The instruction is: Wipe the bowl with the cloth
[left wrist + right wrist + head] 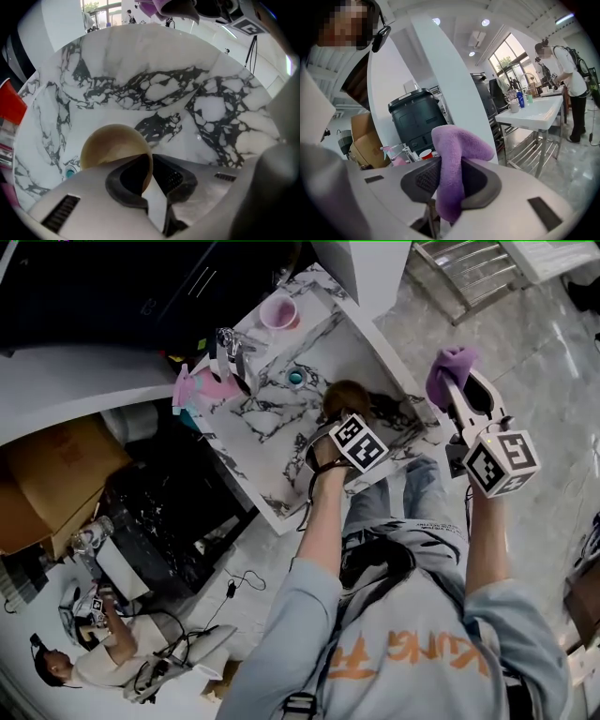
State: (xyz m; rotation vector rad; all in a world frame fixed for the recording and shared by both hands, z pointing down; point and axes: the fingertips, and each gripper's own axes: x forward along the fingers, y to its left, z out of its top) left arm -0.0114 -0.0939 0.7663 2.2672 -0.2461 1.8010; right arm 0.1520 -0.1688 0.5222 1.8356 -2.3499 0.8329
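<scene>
Below, the left gripper [151, 174] pinches the rim of a round tan bowl [108, 146] in the grey-veined white marble sink [140, 56].
Only the left gripper view shows that grip; the right gripper [450, 182] clamps a fluffy purple cloth [453, 154] beside the sink.

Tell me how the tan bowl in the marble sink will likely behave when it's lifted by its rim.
The bowl looks stiff: its thin rim keeps its curve in the left gripper. Held at one edge, it will probably hang tilted and may swivel. Its smooth, rounded wall on the polished sink suggests it could slide or rock if pushed.
</scene>
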